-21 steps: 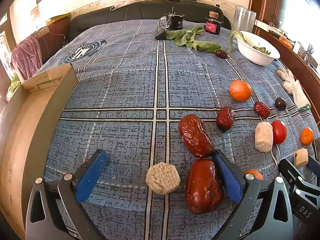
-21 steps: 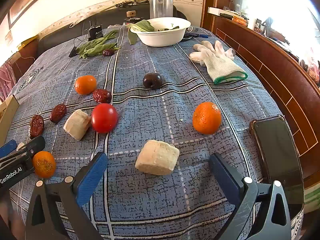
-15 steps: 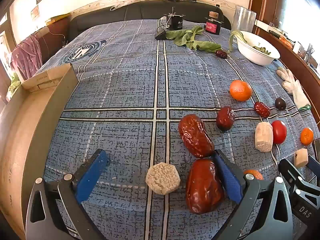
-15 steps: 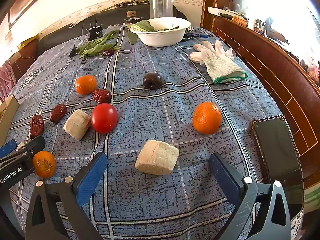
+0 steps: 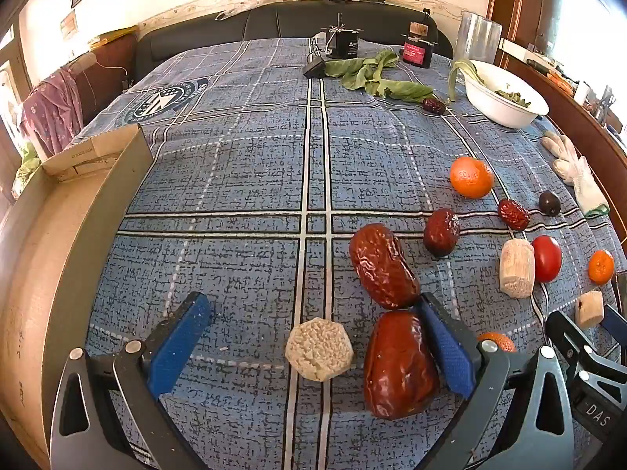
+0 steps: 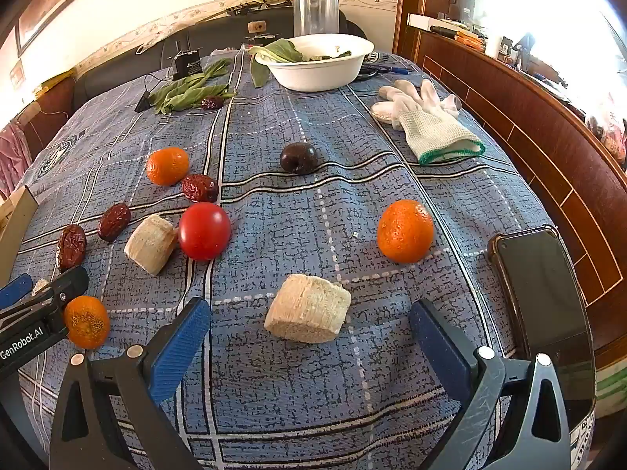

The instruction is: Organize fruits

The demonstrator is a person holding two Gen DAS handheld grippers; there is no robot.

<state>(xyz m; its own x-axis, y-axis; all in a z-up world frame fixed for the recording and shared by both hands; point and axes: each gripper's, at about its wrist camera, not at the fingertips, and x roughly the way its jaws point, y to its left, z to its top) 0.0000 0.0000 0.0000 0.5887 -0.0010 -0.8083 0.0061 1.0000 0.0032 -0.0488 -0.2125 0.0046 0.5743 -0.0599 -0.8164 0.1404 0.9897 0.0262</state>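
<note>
While the left wrist view took in the cardboard box (image 5: 58,243) along the left edge of the blue plaid cloth (image 5: 243,180), the right wrist view caught only a sliver of it and instead showed a dark phone (image 6: 544,293) lying at the cloth's right edge. The left gripper (image 5: 313,337) stood with its blue pads spread wide, holding nothing; between them lay a pale octagonal cake (image 5: 318,349) and a large red date (image 5: 397,364), the date touching the right pad. A second large date (image 5: 382,266) lay just beyond it, touching it. The right gripper (image 6: 309,337) was likewise spread and empty, a pale corn-cob chunk (image 6: 307,307) resting between its fingers without touching either.

Only the right view showed the white glove (image 6: 431,125) whole, the dark plum (image 6: 298,158) clearly, and the near orange (image 6: 405,231) at full size. A tomato (image 6: 203,230) sat touching another cob piece (image 6: 151,243). A small orange (image 6: 86,321) was partly hidden behind the left tool's finger; in the left view it showed only as a sliver.

The white bowl (image 6: 321,74) held greens that were hard to make out. Readable writing: "GenRobot.AI" on the left tool in the right view, "DAS" on the right tool in the left view. The box's label was too small to read.
</note>
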